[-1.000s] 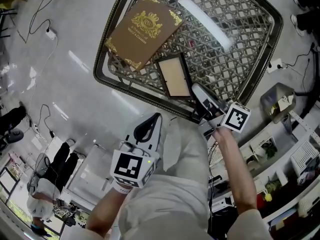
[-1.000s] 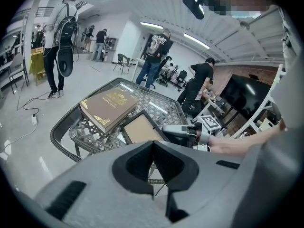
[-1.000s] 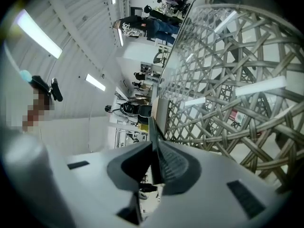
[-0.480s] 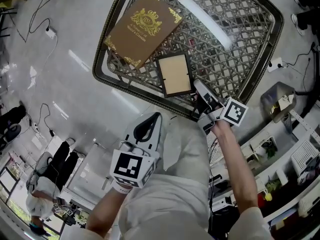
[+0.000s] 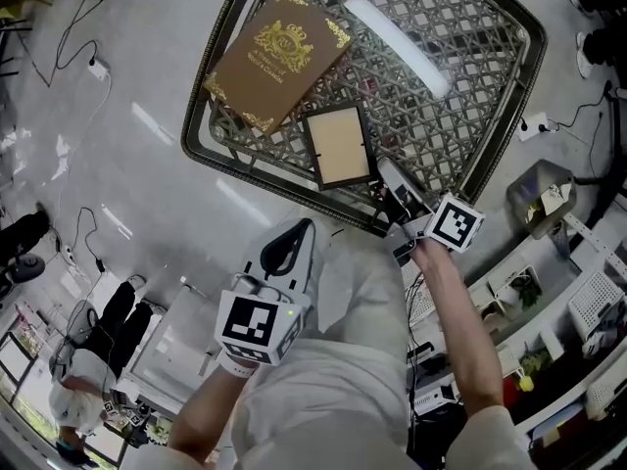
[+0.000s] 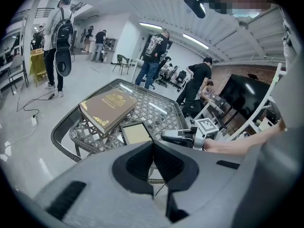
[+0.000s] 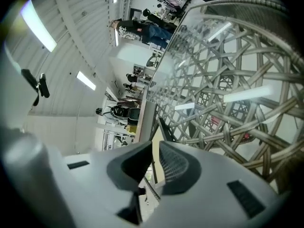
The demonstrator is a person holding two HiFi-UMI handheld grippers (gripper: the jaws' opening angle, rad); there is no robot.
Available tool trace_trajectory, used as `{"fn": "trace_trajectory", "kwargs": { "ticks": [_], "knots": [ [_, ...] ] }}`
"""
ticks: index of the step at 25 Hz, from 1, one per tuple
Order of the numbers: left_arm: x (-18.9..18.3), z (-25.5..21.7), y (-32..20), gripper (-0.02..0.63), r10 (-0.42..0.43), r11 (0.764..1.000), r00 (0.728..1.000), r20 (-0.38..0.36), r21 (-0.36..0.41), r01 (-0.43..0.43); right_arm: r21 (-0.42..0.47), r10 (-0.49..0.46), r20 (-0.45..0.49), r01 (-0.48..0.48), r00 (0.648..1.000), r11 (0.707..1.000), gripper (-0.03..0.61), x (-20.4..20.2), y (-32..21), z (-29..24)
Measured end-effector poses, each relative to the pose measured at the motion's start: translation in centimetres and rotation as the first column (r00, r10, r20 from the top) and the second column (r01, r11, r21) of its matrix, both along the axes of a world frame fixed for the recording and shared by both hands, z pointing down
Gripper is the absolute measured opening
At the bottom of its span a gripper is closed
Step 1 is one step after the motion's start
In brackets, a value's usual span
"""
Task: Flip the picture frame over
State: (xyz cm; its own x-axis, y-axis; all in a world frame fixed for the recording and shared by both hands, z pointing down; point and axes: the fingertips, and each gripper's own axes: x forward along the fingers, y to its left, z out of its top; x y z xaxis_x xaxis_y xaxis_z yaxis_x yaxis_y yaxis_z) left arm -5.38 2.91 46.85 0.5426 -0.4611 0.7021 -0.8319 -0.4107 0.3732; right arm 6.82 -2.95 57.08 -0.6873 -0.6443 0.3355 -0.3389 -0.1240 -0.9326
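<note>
The picture frame point(image 5: 338, 145), dark-rimmed with a beige panel, lies flat on the glass-topped wicker table point(image 5: 490, 116). My right gripper point(image 5: 385, 176) reaches in at table level to the frame's near right corner. In the right gripper view its jaws are closed to a thin gap, with the frame's dark edge and beige face point(image 7: 158, 141) in that gap. My left gripper point(image 5: 294, 246) hangs off the table over my lap, shut and holding nothing. In the left gripper view the frame point(image 6: 136, 132) lies ahead, beyond the shut jaws.
A brown gilt book point(image 5: 277, 59) lies on the table just beyond the frame, overhanging the left rim. The metal rim point(image 5: 294, 192) runs between me and the frame. Shelves and clutter point(image 5: 558, 292) stand to the right. People stand in the room point(image 6: 154, 56).
My right gripper has edged up and left, closing in on the frame's corner. The frame still lies flat. The left gripper has stayed where it was.
</note>
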Motion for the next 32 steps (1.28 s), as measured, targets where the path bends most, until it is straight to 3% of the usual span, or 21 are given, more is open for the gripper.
{"fn": "trace_trajectory", "kwargs": {
  "ticks": [5, 13, 19, 23, 29, 32],
  "knots": [
    [0.4, -2.1, -0.6, 0.025, 0.013, 0.999, 1.0, -0.016, 0.035, -0.012, 0.07, -0.048, -0.181, 0.061, 0.982, 0.996, 0.042, 0.6, 0.4, -3.2],
    [1.2, -8.1, -1.8, 0.025, 0.055, 0.991, 0.998, -0.043, 0.121, -0.05, 0.185, -0.052, -0.344, 0.121, 0.938, 0.975, 0.029, 0.5, 1.1, -12.2],
    [2.2, -14.1, -2.5, 0.025, 0.118, 0.971, 0.99, -0.08, 0.219, -0.098, 0.319, 0.012, -0.49, 0.166, 0.872, 0.933, 0.023, 0.6, 2.0, -20.5],
    [2.3, -17.0, -2.5, 0.025, 0.139, 0.955, 0.985, -0.102, 0.278, -0.106, 0.389, 0.062, -0.518, 0.17, 0.853, 0.905, 0.022, 0.8, 3.1, -24.7],
    [2.8, -20.8, -2.7, 0.025, 0.203, 0.914, 0.975, -0.091, 0.375, -0.155, 0.469, 0.168, -0.678, 0.245, 0.715, 0.849, 0.022, 2.4, 4.8, -30.3],
    [3.4, -23.0, -2.9, 0.025, 0.243, 0.884, 0.966, -0.086, 0.43, -0.184, 0.501, 0.222, -0.71, 0.257, 0.668, 0.827, 0.022, 3.0, 5.5, -32.8]
  ]
}}
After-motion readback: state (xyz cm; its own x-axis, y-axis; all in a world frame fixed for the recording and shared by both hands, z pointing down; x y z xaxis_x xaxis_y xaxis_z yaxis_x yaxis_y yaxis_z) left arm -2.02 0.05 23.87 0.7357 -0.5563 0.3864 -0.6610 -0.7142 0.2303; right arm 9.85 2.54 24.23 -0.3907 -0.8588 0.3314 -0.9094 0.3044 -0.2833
